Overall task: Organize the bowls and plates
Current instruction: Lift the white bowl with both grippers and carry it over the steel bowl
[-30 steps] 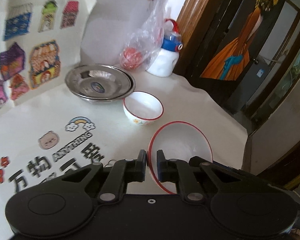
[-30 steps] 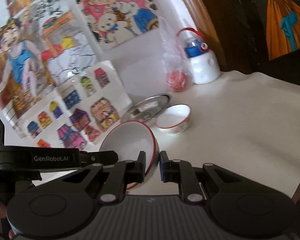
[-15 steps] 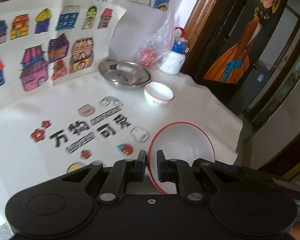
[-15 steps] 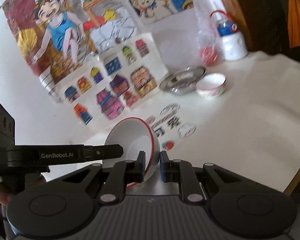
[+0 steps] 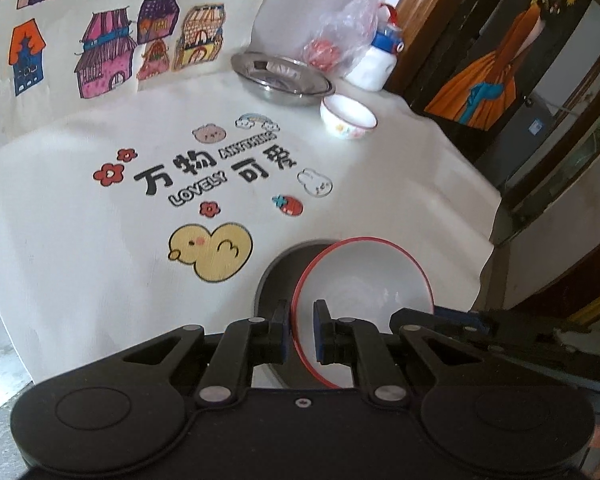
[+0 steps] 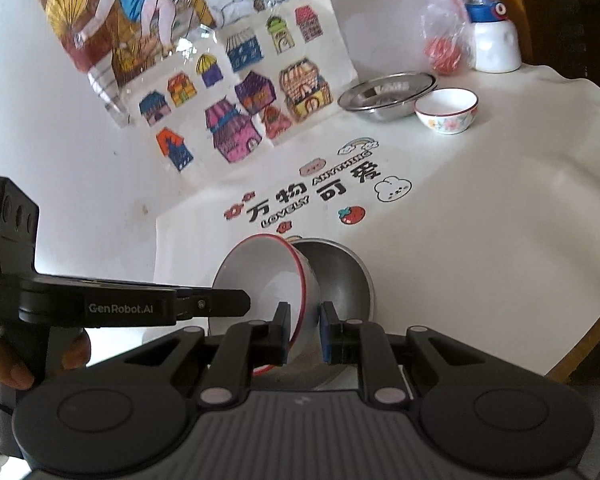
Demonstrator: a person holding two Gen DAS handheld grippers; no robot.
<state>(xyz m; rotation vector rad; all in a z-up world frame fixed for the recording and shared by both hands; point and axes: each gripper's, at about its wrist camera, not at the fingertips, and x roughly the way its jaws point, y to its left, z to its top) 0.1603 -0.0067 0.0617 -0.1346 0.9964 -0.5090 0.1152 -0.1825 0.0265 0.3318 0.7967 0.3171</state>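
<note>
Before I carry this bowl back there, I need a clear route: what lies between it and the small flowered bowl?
Only printed tablecloth: no dishes between the red-rimmed bowl, held by both grippers, and the small flowered bowl. Both views show it.

Steel basin point(image 5: 284, 78) and small bowl point(image 5: 348, 120) crowd the far corner.

Both wrist views look forward and down over their jaws from close above the worktop point(image 5: 400, 184), sharing the red-rimmed bowl point(image 5: 364, 284) and far wall drawings point(image 6: 236, 92).
</note>
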